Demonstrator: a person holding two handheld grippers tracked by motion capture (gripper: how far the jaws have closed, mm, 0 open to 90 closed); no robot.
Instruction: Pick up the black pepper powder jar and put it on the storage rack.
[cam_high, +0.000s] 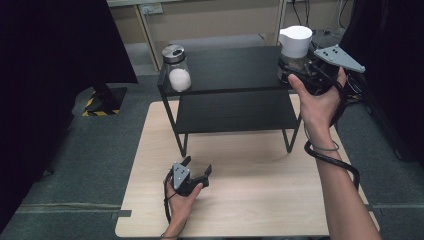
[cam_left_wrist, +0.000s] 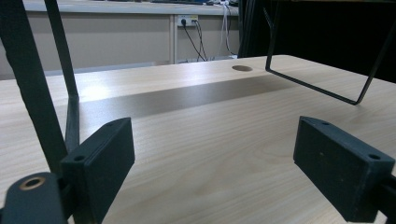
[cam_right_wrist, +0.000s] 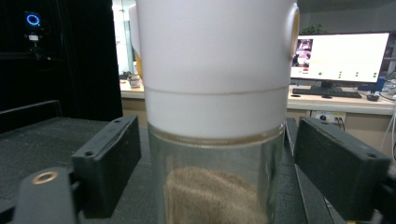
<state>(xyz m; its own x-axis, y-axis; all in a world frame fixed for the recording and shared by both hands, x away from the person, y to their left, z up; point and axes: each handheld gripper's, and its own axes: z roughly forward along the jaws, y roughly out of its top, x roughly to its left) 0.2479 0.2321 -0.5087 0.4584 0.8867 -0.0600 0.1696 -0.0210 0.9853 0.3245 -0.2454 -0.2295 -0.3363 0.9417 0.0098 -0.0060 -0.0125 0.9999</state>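
Glass below and white plastic above, the jar with the white pour-spout lid (cam_high: 295, 47) stands upright at the right end of the black shelf rack's (cam_high: 225, 70) top tier. The right gripper (cam_high: 295, 75) is up at that tier with its jaws on either side of the jar's glass body. In the right gripper view the jar (cam_right_wrist: 215, 116) stands between the two black pads (cam_right_wrist: 109, 163), with a narrow gap on each side — the pads do not press on the glass, so the jaws stand parted around the jar rather than clamped on it. Brown granules lie in the bottom of the glass. The person's right hand (cam_high: 317, 102) grips the tool from below, and its cable loops down along the forearm.

At the left end of the same tier stands a second glass jar with a metal lid (cam_high: 176, 67), holding a white powder, well apart from the first jar.

The left gripper (cam_high: 196, 172) lies low on the light wooden table (cam_high: 260, 200) in front of the rack, held in the left hand (cam_high: 182, 197). Its jaws are spread wide — the left gripper view shows bare tabletop between the pads (cam_left_wrist: 100, 163), with one of the rack's black legs (cam_left_wrist: 28, 84) just beside the left pad.
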